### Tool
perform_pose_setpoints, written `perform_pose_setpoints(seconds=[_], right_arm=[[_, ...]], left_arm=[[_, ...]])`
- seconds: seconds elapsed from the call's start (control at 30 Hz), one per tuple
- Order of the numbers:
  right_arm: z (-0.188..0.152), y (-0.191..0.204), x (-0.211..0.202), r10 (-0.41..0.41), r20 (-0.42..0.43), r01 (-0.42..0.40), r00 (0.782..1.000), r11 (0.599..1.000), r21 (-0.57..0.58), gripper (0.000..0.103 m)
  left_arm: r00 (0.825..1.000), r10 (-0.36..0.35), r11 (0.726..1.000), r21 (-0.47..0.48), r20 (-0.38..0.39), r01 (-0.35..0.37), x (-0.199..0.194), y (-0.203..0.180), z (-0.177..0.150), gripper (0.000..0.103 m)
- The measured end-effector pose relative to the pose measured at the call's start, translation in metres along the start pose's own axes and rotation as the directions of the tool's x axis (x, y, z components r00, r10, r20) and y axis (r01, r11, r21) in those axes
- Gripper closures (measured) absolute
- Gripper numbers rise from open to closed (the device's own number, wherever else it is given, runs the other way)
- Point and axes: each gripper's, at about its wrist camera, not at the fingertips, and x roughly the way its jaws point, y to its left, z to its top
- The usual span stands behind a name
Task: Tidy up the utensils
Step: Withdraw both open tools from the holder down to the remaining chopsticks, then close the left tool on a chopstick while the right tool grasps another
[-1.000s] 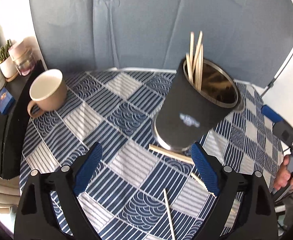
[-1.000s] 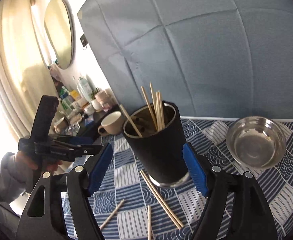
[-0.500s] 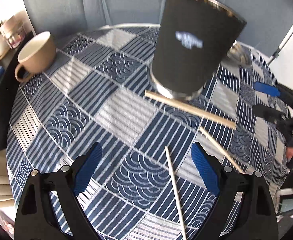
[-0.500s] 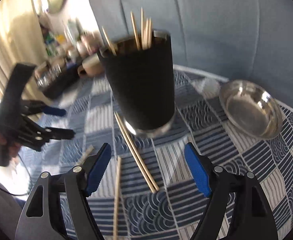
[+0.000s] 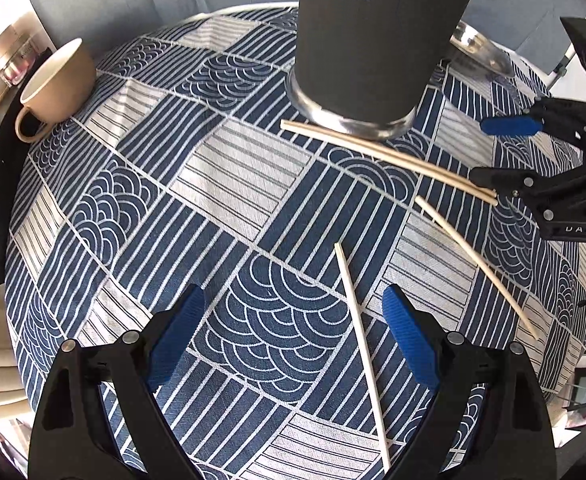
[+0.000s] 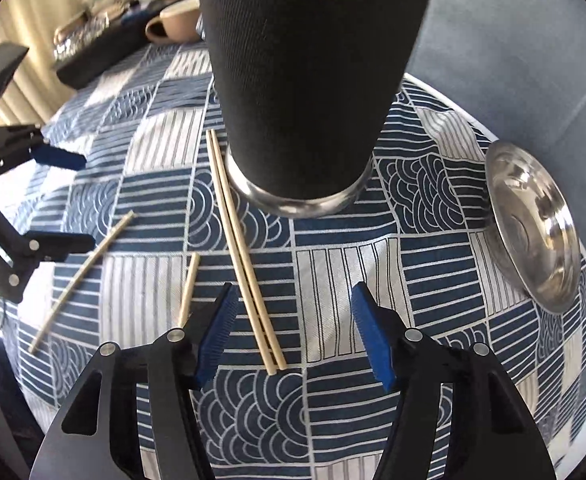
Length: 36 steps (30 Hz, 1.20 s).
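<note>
The right claw [image 6: 293, 332], its jaws just narrowing yet still gaping, straddled a chopstick pair [image 6: 241, 240] on the patterned surface [image 6: 433, 280] beside the black cup [image 6: 305, 80]. Only this view showed the steel bowl [image 6: 533, 232] fully. The left claw [image 5: 293, 336] stood wide over a single chopstick [image 5: 363, 352]; its view alone showed the whole beige mug [image 5: 53, 84].
</note>
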Motion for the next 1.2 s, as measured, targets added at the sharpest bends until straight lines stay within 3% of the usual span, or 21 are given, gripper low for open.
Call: perform_pose_setpoints(seconds=[0.33, 0.87, 1.07, 1.17, 1.2], right_arm=[[0.006, 0.006, 0.014, -0.05, -0.06, 0.046, 0.997, 0.997, -0.063, 0.048], [0.019, -0.002, 0.02, -0.043, -0.094, 0.038, 0.995, 0.998, -0.052, 0.047], [0.019, 0.005, 0.025, -0.042, -0.13, 0.026, 0.991, 0.992, -0.128, 0.046], [0.022, 0.005, 0.028, -0.029, -0.161, 0.009, 0.986, 0.993, -0.122, 0.05], [0.025, 0.006, 0.029, -0.018, -0.18, -0.004, 0.983, 0.993, -0.12, 0.057]], left_arm=[[0.999, 0.015, 1.0, 0.006, -0.036, -0.015, 0.013, -0.001, -0.003, 0.014], [0.997, 0.037, 0.999, 0.034, -0.071, -0.034, 0.021, -0.001, -0.004, 0.013], [0.996, 0.041, 0.999, 0.021, -0.074, -0.039, 0.022, 0.002, -0.003, 0.01], [0.995, 0.041, 0.999, 0.025, -0.087, -0.039, 0.023, 0.004, -0.006, 0.01], [0.995, 0.041, 0.999, 0.027, -0.093, -0.039, 0.023, 0.005, -0.006, 0.012]])
